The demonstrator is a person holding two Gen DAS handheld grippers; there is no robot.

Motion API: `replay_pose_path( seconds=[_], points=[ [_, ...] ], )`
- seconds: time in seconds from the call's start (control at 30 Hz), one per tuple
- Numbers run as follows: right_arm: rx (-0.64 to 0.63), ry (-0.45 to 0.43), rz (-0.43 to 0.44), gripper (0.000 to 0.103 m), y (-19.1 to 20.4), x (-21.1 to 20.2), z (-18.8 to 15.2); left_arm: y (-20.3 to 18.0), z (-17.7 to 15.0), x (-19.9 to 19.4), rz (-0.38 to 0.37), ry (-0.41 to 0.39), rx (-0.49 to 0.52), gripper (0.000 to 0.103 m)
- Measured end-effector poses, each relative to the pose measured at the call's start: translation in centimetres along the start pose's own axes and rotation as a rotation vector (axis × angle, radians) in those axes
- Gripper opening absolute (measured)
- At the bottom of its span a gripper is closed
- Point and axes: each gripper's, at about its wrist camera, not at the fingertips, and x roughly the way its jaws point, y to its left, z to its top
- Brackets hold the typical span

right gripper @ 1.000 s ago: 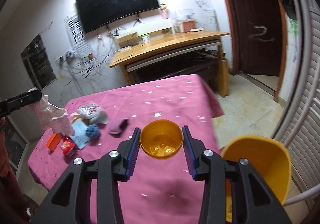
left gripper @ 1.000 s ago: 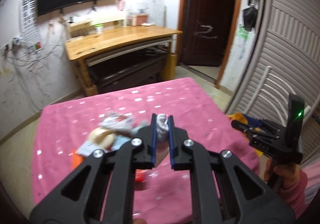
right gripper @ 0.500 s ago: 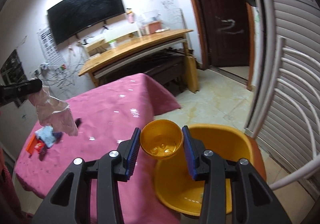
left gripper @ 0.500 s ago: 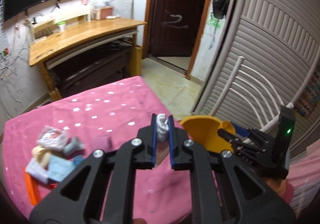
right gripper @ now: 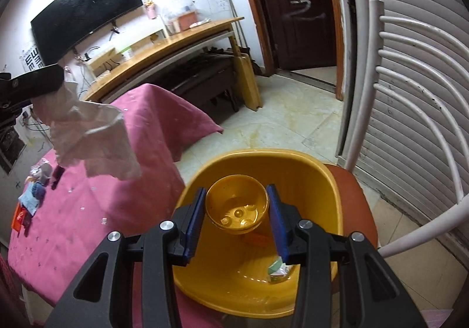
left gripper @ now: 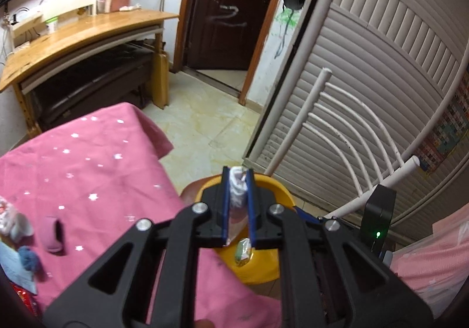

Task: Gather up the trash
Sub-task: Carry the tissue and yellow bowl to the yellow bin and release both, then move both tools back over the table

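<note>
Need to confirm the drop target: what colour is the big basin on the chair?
Yellow-orange, plain. The basin shows best in the right wrist view, on the chair.

Black grippers [left gripper: 238, 196], blue-lined jaws, silver screws

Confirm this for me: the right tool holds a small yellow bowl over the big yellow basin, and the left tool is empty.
Not quite. The left tool is not empty: it is shut on a crumpled white tissue, which the right wrist view shows hanging from it over the pink tablecloth. The rest holds: the right tool grips the small yellow bowl over the big yellow basin.
</note>
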Motion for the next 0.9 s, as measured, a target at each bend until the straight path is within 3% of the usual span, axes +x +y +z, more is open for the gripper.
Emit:
replay_pose_path(
  seconds=[0.17,0.2,0.3,0.33,0.53,0.9],
  points=[
    [0.023,0.020,-0.004,0.037,-0.8,0.8,-0.1,-1.2,-0.1,2.9,-0.013,0.048,0.001,0.010],
    [0.028,0.024,-0.005,0.037,-0.9,0.8,-0.1,-1.4,-0.1,3.2,-0.017,0.056,-0.001,0.015],
    [0.044,0.030,-0.019,0.038,-1.4,1.1,-0.2,-1.6,-0.2,3.8,-0.030,0.068,-0.014,0.063],
    [0.046,0.031,-0.021,0.039,-1.4,1.1,-0.2,-1.7,-0.2,3.7,-0.029,0.061,-0.016,0.066],
    [0.055,0.021,-0.028,0.050,-1.4,0.9,-0.3,-1.6,-0.2,2.9,-0.018,0.054,-0.019,0.066],
    [0.003,-0.012,0.029,0.052,1.3,-0.3,0.1,1.7,-0.7,-2.1,0.006,-0.003,-0.070,0.066]
  ],
)
